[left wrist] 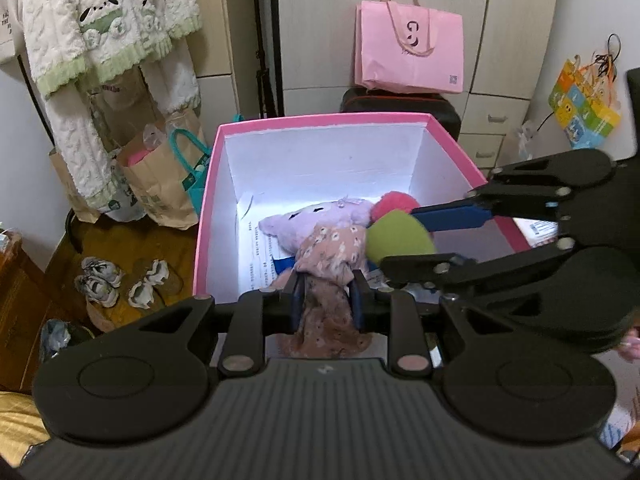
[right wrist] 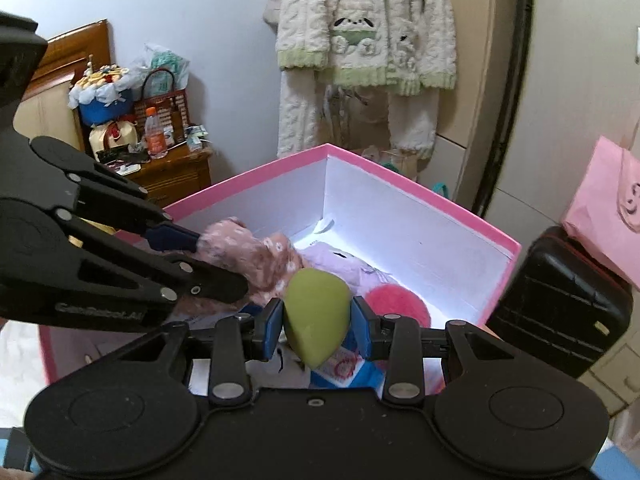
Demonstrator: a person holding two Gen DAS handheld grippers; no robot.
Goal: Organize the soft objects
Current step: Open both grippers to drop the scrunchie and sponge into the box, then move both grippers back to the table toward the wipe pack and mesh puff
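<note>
A pink box (left wrist: 320,121) with white inner walls stands open in front of me; it also shows in the right wrist view (right wrist: 404,178). Inside lie a lilac plush toy (left wrist: 312,218), a pink pom-pom (left wrist: 394,204) and papers. My left gripper (left wrist: 326,294) is shut on a pink floral cloth (left wrist: 332,256) held over the box. My right gripper (right wrist: 316,320) is shut on a green egg-shaped sponge (right wrist: 316,312), also over the box, beside the cloth (right wrist: 248,256). The sponge (left wrist: 400,238) and right gripper (left wrist: 424,236) show in the left wrist view.
A pink tote bag (left wrist: 408,48) sits on a black suitcase (right wrist: 560,304) behind the box. Fluffy white clothes (left wrist: 108,32) hang at left above paper bags (left wrist: 160,192) and shoes (left wrist: 120,284). A cluttered wooden nightstand (right wrist: 168,172) stands far left.
</note>
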